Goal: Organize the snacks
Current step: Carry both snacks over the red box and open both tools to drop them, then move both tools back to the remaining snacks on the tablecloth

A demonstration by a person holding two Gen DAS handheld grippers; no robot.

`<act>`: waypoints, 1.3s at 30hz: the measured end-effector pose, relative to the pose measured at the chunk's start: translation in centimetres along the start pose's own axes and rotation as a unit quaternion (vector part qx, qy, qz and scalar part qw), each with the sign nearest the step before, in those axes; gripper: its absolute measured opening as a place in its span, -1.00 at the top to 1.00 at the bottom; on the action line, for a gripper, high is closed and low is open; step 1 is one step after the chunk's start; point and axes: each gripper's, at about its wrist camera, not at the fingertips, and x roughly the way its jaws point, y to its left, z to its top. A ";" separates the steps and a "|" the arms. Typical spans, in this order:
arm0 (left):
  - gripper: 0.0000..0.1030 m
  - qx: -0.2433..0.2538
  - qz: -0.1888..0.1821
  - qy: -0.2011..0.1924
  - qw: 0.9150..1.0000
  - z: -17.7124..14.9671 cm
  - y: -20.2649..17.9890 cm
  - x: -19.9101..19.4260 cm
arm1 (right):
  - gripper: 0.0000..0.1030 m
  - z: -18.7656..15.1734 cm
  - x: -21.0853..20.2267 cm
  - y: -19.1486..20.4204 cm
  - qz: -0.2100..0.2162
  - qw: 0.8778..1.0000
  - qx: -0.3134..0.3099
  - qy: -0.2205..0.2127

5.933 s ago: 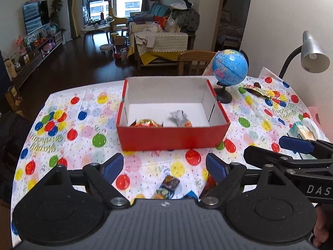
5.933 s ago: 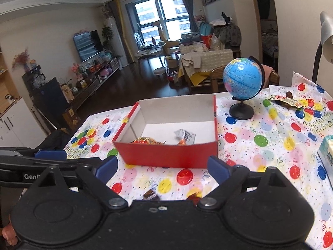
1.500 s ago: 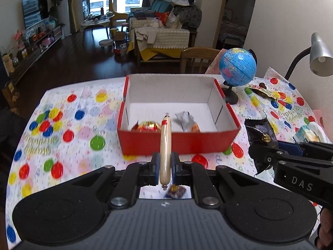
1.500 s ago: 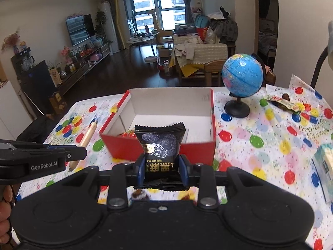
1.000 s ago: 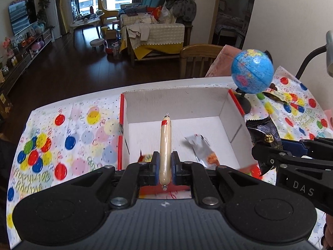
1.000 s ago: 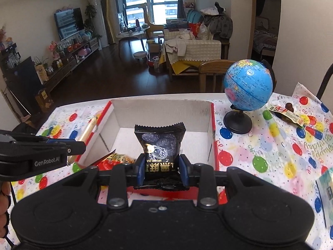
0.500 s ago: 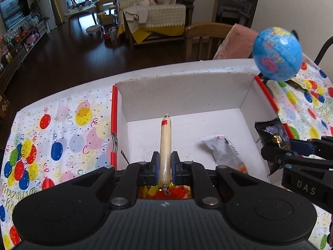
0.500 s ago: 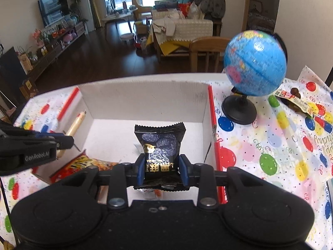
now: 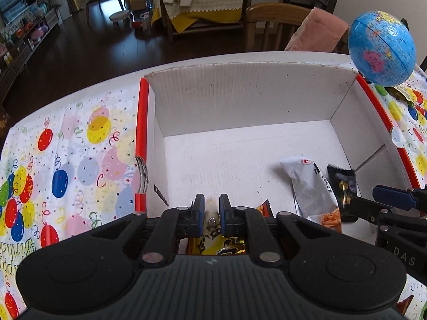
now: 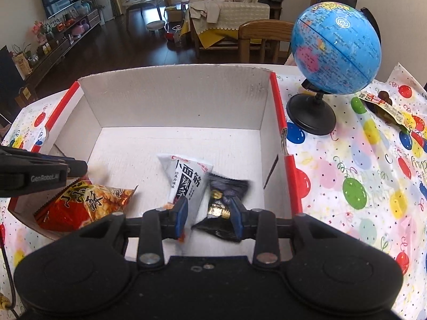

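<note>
A red cardboard box (image 9: 240, 93) with a white inside lies under both grippers. My left gripper (image 9: 211, 212) is shut on a pale sausage stick (image 9: 210, 208), of which only a short blurred stub shows between the pads. It hangs over a red and gold snack bag (image 10: 85, 202) at the box's near left. My right gripper (image 10: 210, 210) is open. A black snack packet (image 10: 224, 202) lies tilted and blurred between its jaws, leaning on the right finger and clear of the left pad. A white packet (image 10: 186, 176) lies on the box floor beside it.
A blue globe (image 10: 336, 48) on a black stand stands just right of the box. A green and yellow wrapper (image 10: 384, 106) lies on the balloon tablecloth (image 10: 347, 173) at the far right. A wooden chair (image 10: 264, 34) stands behind the table.
Both grippers have sunk lower into the box. The black packet has tipped sideways out of the right pads' hold. The sausage, which stood up from the left pads, now shows only as a stub.
</note>
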 end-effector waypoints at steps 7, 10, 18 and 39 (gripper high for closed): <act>0.78 -0.017 -0.004 0.016 1.000 -0.2 0.4 -0.5 | 0.24 -0.1 -0.6 -0.2 0.009 1.000 0.006 -0.002; 0.78 -0.020 -0.009 0.009 1.000 -0.4 0.4 -1.3 | 0.18 -0.2 -1.4 -0.2 0.013 1.000 0.009 -0.007; 0.74 -0.029 -0.010 -0.013 0.999 -1.2 0.3 -4.7 | -0.04 -0.8 -4.4 -0.3 0.031 0.999 0.012 -0.031; -0.30 -0.054 -0.021 -0.079 0.995 -7.3 -2.0 -15.9 | -0.62 -5.4 -14.2 -1.4 0.075 0.992 0.003 -0.102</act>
